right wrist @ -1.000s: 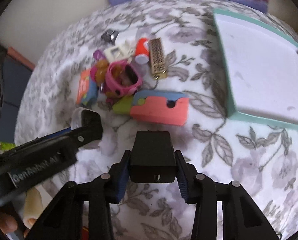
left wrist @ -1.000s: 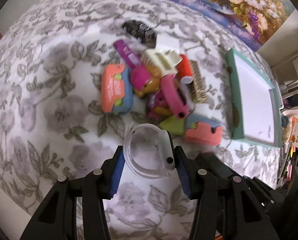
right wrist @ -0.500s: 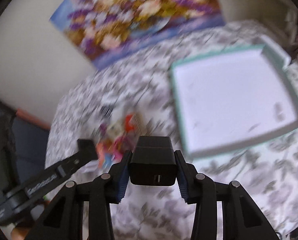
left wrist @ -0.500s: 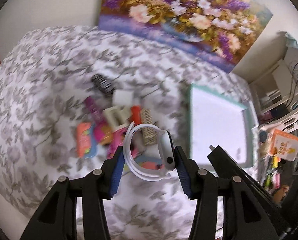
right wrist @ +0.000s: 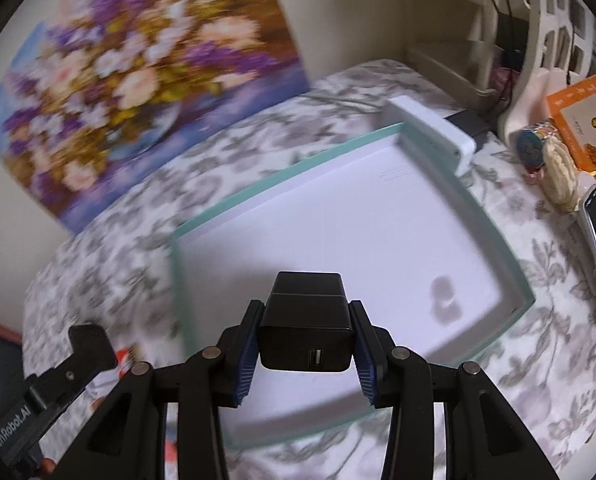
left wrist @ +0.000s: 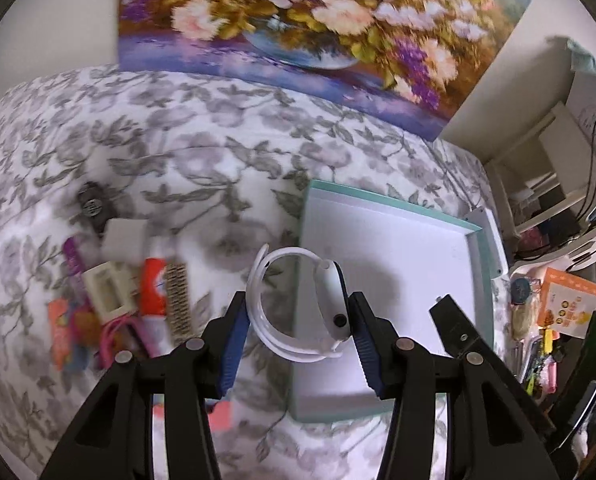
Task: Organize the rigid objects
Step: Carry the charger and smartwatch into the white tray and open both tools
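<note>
Toy pile (left wrist: 118, 300) sits left on the floral cloth (left wrist: 186, 152), the teal-rimmed white tray (left wrist: 478, 240) right of it, flower painting (left wrist: 298, 20) far behind, nothing blocking the tray. I've got both grippers angled steeply down over the tray's near part. Left gripper (left wrist: 296, 320) is narrowly parted, pinching the white smartwatch (left wrist: 322, 304) at the tray's left edge; right gripper (right wrist: 306, 340) is clamped on the black charger block (right wrist: 306, 324).

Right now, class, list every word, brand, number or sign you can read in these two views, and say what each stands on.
"GenRobot.AI": white lettering along the left gripper's black arm, right wrist view; the first letter sits at the frame edge.
Orange box: printed characters and round yellow signs, too blurred to read.
Red tube in the pile: white markings, too blurred to read.
Black USB charger and white smartwatch: no lettering visible.
</note>
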A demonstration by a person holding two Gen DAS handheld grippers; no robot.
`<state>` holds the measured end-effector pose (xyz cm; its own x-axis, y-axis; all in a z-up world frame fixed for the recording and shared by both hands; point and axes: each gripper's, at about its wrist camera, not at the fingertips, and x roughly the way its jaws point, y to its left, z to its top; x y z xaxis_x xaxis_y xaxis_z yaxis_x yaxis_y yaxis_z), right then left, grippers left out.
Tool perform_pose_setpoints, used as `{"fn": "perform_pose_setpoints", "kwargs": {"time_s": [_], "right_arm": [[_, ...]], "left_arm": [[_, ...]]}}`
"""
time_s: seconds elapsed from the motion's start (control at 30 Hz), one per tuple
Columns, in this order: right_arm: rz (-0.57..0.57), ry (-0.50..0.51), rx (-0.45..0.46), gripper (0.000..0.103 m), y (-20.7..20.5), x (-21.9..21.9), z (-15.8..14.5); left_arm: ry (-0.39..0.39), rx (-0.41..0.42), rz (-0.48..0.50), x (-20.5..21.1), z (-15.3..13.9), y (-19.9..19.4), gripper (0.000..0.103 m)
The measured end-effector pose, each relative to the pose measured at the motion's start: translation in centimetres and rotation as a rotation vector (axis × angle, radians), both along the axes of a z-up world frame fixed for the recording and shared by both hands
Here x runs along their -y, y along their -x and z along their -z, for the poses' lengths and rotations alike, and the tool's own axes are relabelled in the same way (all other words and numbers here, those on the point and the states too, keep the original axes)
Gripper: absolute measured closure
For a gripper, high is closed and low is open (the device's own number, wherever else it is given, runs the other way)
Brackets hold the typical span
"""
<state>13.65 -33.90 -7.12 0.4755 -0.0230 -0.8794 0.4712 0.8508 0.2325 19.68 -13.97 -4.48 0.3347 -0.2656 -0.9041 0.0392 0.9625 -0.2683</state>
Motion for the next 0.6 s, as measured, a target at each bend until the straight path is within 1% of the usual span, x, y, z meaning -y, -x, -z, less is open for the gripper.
{"fn": "perform_pose_setpoints", "kwargs": {"time_s": [0.2,0.4,0.47,0.5,0.53,0.57,0.6], "right_arm": [[0.041,0.057,-0.008,0.058,-2.1,3.2,1.5],[0.031,0.067,-0.041,0.058,-3.8,4.7,3.6],[0.030,0.053,-0.044,0.058,-4.1,5.1,4.0],[0.035,0.050,-0.047,0.058,-4.1,5.3,4.2],[0.039,0.050,-0.049,0.057,-4.1,5.4,4.3],[0.041,0.054,-0.052,0.056,-4.1,5.5,4.3],[0.041,0.053,-0.052,0.053,-4.1,5.6,4.3]], "left_arm": [[-0.058,0.012,0.031,3.5,2.3,-2.4,0.051],[-0.096,0.034,0.062,5.7,3.9,-3.5,0.051],[-0.108,0.034,0.070,6.1,4.4,-3.6,0.050],[-0.112,0.033,0.071,6.1,4.5,-3.7,0.046],[-0.118,0.031,0.073,6.2,4.7,-3.7,0.037],[-0.123,0.031,0.074,6.2,4.8,-3.7,0.033],[-0.128,0.031,0.073,6.2,4.9,-3.7,0.029]]}}
